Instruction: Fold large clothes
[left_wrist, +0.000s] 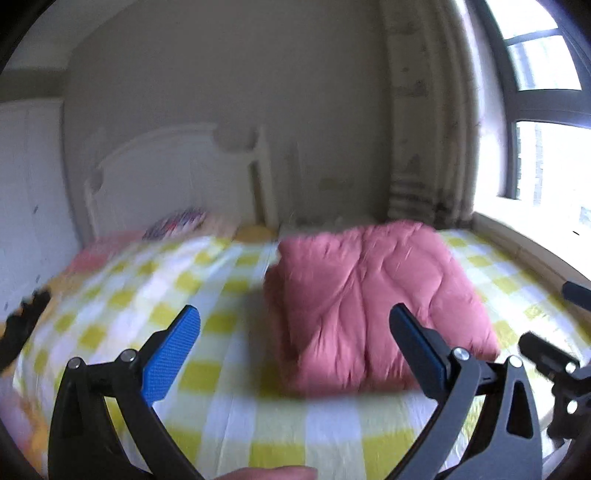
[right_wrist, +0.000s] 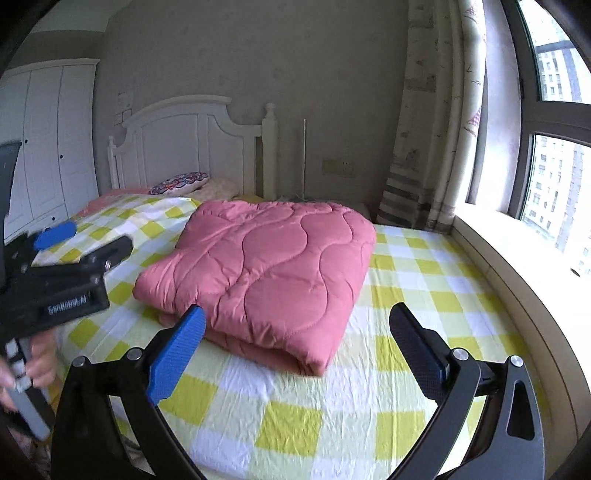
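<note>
A pink quilted blanket (right_wrist: 266, 266) lies folded into a thick rectangle on the bed's yellow-and-white checked sheet (right_wrist: 295, 417). My right gripper (right_wrist: 298, 308) hovers over the sheet just in front of the blanket's near edge, open, with nothing between its blue pads. The left wrist view is blurred. There the blanket (left_wrist: 369, 306) sits ahead and slightly right of my left gripper (left_wrist: 293, 310), which is also open with nothing in it. In the right wrist view the left gripper's blue pad (right_wrist: 55, 230) shows at the left edge, a hand (right_wrist: 40, 362) holding its handle.
A white headboard (right_wrist: 184, 147) and pillows (right_wrist: 181, 184) stand at the far end of the bed. A wardrobe (right_wrist: 44, 147) is on the left. A window sill (right_wrist: 517, 266), curtain (right_wrist: 436, 129) and window border the bed's right side.
</note>
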